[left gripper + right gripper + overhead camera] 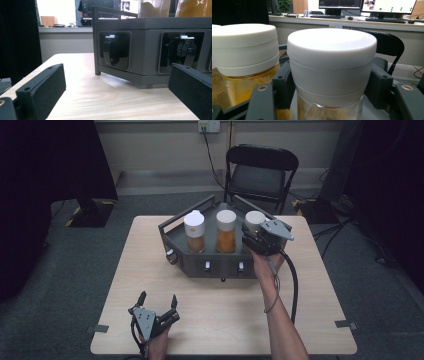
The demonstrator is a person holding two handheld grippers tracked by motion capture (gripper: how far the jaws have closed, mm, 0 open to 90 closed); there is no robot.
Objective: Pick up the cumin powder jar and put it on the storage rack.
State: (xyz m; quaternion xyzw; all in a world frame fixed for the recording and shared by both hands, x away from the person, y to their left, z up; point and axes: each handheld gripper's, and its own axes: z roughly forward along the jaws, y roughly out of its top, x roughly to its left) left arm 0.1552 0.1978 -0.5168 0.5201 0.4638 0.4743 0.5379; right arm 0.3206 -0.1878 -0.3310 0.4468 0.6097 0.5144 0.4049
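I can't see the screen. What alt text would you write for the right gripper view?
Two black jaws of the right gripper clamp the white lid of a clear jar, seen close up. To its left stands a second white-lidded jar of orange powder; behind are a black folding chair and a desk with monitors.
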